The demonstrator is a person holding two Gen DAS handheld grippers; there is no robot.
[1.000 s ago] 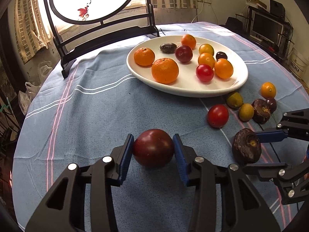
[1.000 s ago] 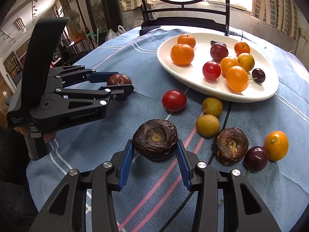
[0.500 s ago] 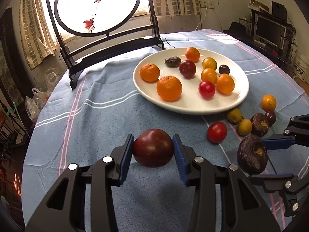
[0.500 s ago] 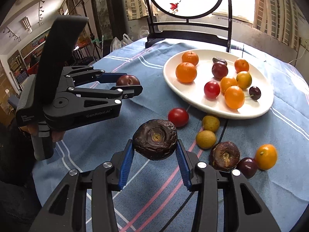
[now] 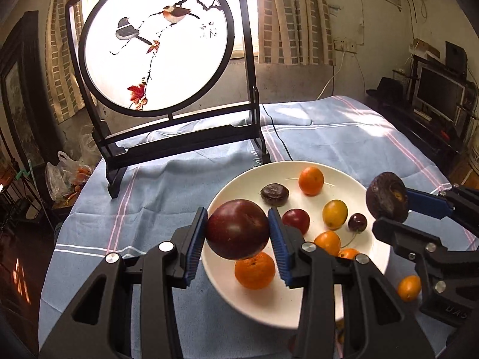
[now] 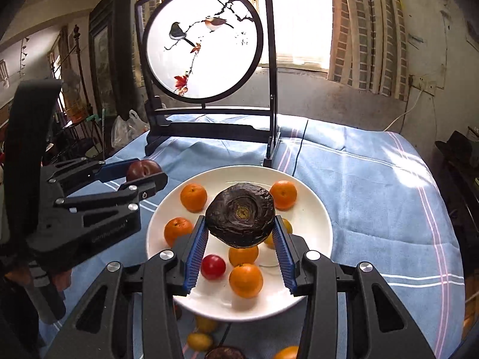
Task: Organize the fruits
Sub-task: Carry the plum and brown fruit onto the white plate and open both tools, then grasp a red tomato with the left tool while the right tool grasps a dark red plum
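My left gripper is shut on a smooth dark red plum and holds it in the air over the left edge of the white plate. My right gripper is shut on a wrinkled dark brown fruit and holds it above the middle of the plate. The plate carries several oranges, a red tomato, yellow fruits, a cherry and a small wrinkled fruit. In the right wrist view the left gripper is at the left with the plum.
A black-framed round bird screen stands at the back of the blue-clothed table. Loose fruits lie on the cloth near the plate's front edge: yellow ones, a small orange one. A black cable runs behind the plate.
Both grippers have risen from the cloth and moved forward with their fruits. They now hang over the plate, which sits much closer and lower in both views.
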